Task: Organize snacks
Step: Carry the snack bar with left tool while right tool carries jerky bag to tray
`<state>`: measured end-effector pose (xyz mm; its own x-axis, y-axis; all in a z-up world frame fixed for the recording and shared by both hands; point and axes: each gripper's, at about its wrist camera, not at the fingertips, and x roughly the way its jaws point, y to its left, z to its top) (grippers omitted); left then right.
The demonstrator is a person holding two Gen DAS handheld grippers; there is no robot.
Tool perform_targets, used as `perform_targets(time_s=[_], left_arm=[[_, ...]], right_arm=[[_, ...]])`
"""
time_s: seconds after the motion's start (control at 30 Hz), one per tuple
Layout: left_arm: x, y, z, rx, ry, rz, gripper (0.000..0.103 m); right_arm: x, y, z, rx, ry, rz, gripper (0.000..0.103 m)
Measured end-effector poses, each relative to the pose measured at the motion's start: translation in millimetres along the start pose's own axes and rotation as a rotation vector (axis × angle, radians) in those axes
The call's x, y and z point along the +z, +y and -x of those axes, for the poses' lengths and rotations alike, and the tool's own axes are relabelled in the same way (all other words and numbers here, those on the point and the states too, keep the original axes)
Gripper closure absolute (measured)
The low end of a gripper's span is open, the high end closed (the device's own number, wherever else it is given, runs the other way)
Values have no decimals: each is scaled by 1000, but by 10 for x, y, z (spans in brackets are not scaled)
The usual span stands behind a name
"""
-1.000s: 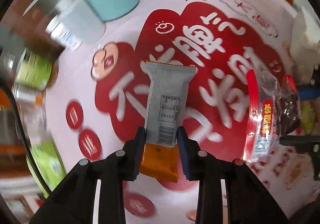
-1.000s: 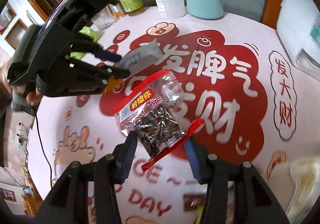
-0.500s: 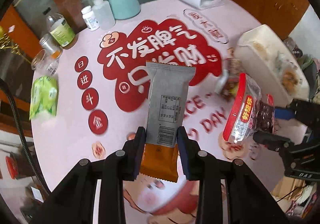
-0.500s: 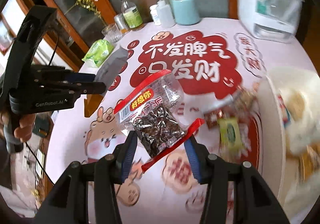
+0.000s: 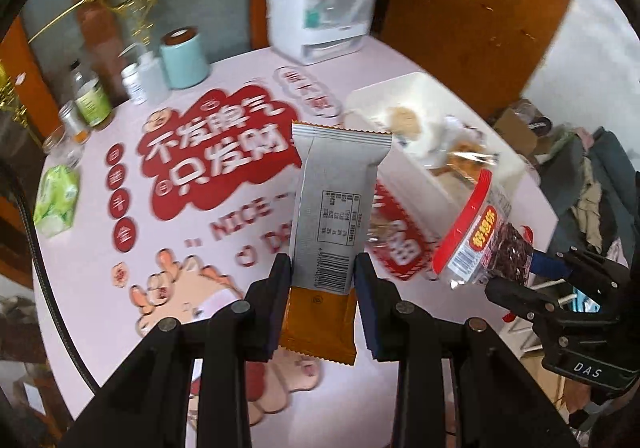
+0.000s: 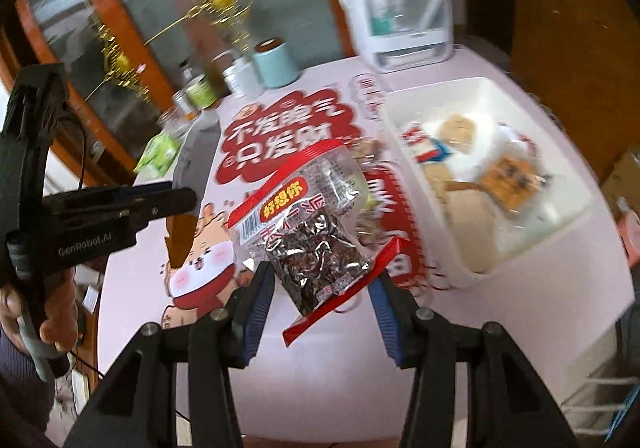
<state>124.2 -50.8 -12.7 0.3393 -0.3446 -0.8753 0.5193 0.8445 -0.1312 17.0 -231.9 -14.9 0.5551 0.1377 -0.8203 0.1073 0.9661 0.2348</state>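
Note:
My left gripper (image 5: pixel 322 288) is shut on a grey and orange snack bar (image 5: pixel 332 215), held upright well above the table. My right gripper (image 6: pixel 322 288) is shut on a clear bag of dark dried fruit with red edges (image 6: pixel 308 224). That bag also shows in the left wrist view (image 5: pixel 480 244), to the right of the bar. A white bin (image 6: pixel 536 248) with several snacks inside stands on the table's right side. It also shows in the left wrist view (image 5: pixel 416 183). More loose snacks (image 6: pixel 368 151) lie blurred beside the bin.
The round table has a pink cloth with red lettering (image 5: pixel 216 151). At its far edge stand a teal canister (image 5: pixel 184 59), small bottles (image 5: pixel 138 81), a green packet (image 5: pixel 56 199) and a white box-shaped appliance (image 5: pixel 320 3). The left gripper's body (image 6: pixel 80 215) is at left.
Both grippers have risen high above the table and swung right, each keeping its snack. The white bin has come into view below them.

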Motion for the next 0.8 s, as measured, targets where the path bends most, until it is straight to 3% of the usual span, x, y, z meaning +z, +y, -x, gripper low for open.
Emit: perform_targets(time_s=[0.33, 0.63, 0.8], left_arm=[[258, -761, -174, 64, -3, -10, 72], [722, -1605, -809, 138, 48, 80, 72], [923, -1914, -1199, 160, 81, 133, 72]], right_arm=[[197, -831, 150, -1, -48, -38, 54], [896, -1794, -27, 29, -36, 50, 54], [1321, -2129, -252, 31, -24, 70, 54]])
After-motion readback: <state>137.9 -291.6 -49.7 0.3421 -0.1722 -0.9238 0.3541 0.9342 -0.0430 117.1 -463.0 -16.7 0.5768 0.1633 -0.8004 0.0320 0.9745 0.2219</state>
